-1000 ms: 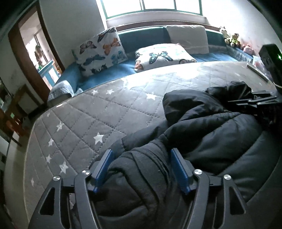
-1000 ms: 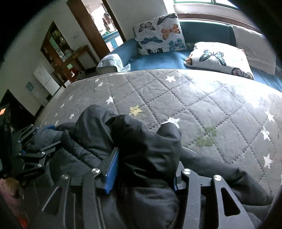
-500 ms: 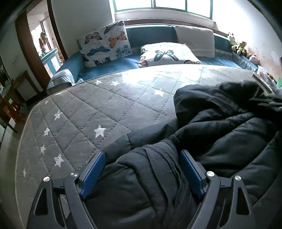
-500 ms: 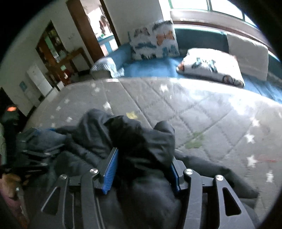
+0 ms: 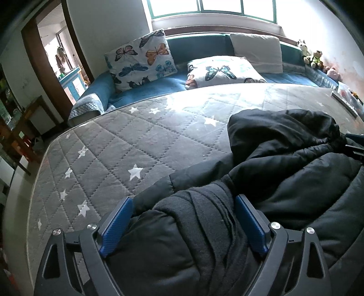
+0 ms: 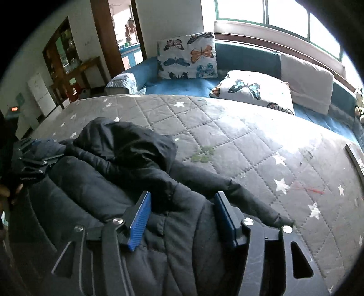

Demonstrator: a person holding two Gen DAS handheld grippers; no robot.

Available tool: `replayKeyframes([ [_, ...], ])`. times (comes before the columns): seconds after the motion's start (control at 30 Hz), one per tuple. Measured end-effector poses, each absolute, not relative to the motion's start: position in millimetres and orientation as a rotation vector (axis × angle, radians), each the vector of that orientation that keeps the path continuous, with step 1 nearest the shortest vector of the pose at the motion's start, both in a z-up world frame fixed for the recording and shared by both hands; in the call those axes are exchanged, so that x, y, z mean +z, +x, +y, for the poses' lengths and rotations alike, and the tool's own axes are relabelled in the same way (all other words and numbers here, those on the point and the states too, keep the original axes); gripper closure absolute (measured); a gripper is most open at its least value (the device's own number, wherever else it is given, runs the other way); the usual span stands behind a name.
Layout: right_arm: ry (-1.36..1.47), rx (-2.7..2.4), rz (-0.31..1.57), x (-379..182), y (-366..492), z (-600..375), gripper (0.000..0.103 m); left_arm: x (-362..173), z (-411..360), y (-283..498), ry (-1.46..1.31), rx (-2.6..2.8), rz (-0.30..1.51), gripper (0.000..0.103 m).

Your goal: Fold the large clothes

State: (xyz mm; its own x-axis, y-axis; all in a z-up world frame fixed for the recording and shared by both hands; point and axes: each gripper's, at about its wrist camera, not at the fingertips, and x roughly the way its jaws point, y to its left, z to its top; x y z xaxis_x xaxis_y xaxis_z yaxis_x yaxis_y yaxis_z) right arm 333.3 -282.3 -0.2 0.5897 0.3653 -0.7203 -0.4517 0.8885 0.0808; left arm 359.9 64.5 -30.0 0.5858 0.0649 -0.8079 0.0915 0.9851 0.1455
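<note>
Black padded jacket (image 5: 284, 173), hooded, heaped along the near edge of the mattress (image 5: 141, 141), toward its near right corner as seen in the left wrist view. Hood (image 6: 127, 141) bunched and pushed up toward the mattress middle. Sleeve (image 6: 227, 189) trailing out flat to the right in the right wrist view. Not yet laid flat; no fold lines set.

Handling, as judged: bulky, soft, puffy fill, moderate weight for clothing. Smooth shell likely slippery, prone to sliding out of a shallow pinch. Springs back after compression, so folds unlikely to stay without pressing. Best hold at seams, hem, cuff or collar, where layers are dense and thin enough to fit between the pads; a thick quilted bunch gives a poorer purchase.

Left gripper (image 5: 182, 218): jaws wide apart, a thick wad of jacket fabric filling the gap and touching both blue pads (image 5: 116, 225). Right gripper (image 6: 182, 216): likewise spread wide around a fold of the quilted body. Whether either is clamping or merely straddling the cloth, not determinable.

Surroundings: grey quilted star-print mattress cover, far half bare. Beyond the far edge, blue daybed (image 5: 159, 84) with butterfly cushions (image 5: 141, 59) under a window (image 5: 213, 9).
</note>
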Motion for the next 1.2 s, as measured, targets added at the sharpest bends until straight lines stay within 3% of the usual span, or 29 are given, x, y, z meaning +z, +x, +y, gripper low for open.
replayKeyframes([
  [1.2,-0.032,0.530,0.815,-1.9,336.8,-291.4,0.039,-29.1,70.6,356.9,0.107,-0.028,0.957,0.001],
])
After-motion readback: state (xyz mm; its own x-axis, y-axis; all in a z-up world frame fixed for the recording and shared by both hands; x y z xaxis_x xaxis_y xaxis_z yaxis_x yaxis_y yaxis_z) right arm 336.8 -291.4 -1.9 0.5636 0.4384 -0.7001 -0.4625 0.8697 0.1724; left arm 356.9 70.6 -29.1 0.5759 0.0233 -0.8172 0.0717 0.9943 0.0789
